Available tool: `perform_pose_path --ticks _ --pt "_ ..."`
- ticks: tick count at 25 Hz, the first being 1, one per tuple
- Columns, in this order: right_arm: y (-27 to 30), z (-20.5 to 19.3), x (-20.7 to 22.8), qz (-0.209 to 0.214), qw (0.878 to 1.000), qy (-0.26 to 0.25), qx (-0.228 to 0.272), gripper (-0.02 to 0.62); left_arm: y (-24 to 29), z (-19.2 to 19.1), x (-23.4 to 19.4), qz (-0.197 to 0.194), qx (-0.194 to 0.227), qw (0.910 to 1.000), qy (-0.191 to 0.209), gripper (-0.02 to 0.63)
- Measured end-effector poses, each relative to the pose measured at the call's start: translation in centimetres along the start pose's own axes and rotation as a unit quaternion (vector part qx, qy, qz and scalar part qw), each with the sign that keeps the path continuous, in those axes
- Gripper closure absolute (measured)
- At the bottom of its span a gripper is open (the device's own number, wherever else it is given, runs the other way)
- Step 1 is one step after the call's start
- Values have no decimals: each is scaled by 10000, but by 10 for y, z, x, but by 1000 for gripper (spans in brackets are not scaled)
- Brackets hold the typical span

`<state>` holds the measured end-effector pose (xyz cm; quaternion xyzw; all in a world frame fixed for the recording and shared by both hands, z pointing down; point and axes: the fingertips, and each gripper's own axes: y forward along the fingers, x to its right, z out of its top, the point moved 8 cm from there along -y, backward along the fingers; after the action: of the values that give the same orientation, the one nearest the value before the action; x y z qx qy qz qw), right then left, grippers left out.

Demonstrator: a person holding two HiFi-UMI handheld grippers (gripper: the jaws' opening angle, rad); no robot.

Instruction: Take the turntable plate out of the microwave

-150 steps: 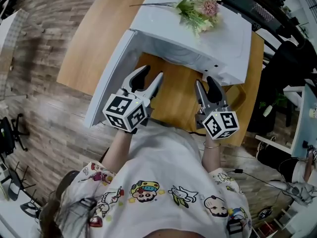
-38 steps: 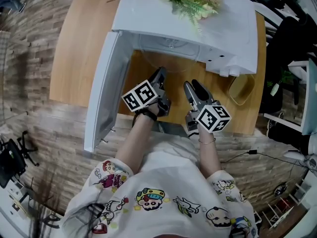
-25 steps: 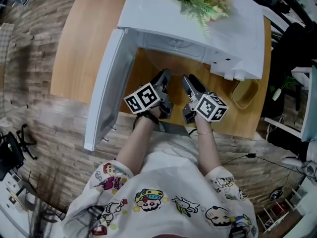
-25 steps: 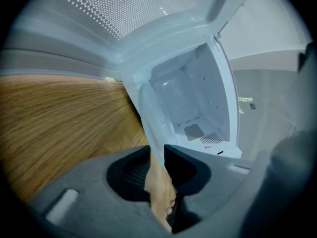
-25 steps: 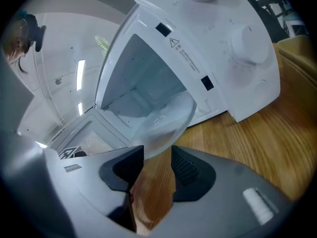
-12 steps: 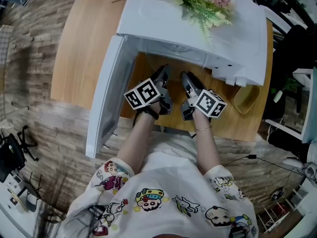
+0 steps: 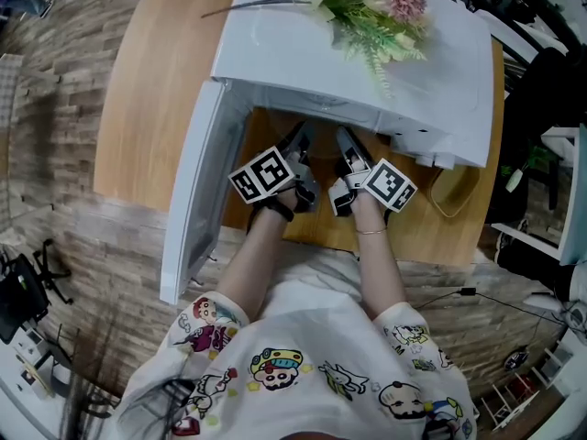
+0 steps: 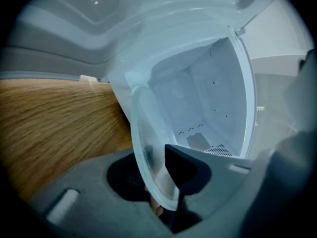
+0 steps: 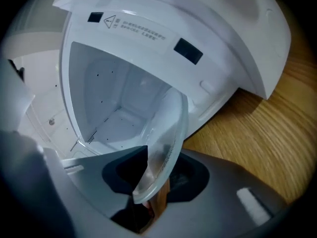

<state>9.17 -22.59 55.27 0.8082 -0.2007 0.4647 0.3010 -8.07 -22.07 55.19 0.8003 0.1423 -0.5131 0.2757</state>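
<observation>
The clear glass turntable plate [image 8: 148, 148] stands out of the open white microwave [image 7: 367, 62] at its front edge. In the left gripper view its rim runs between the two grey jaws of my left gripper [image 8: 158, 177], and the dark pad rests against the glass. From the other side my right gripper [image 9: 153, 182] has the plate [image 9: 166, 133] rim between its pads. Both pairs of jaws have just been closing onto the rim. In the head view, the left gripper [image 7: 298, 145] and the right gripper [image 7: 347, 145] sit side by side at the cavity mouth, which hides the plate.
The microwave door [image 7: 197, 181] hangs open to the left, beside my left arm. A bunch of artificial flowers [image 7: 376, 7] lies on the microwave's top. The microwave stands on a wooden table [image 7: 156, 62]. A yellowish clear container [image 7: 454, 195] sits right of it.
Both grippers have moved forward to the microwave's mouth and drawn closer together. The right gripper has rolled. The plate, earlier visible inside the cavity, is now covered by the microwave's top.
</observation>
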Motion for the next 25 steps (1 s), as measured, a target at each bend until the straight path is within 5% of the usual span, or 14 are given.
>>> perform_pose_path --ticks 10,25 --pt "-7 -4 1 341 9979 548 -3 505 -8 -1 3 -65 14 9998 171 531" --pt "-37 -14 -15 864 9950 458 -180 508 -45 -22 22 -77 390 9988 302 529"
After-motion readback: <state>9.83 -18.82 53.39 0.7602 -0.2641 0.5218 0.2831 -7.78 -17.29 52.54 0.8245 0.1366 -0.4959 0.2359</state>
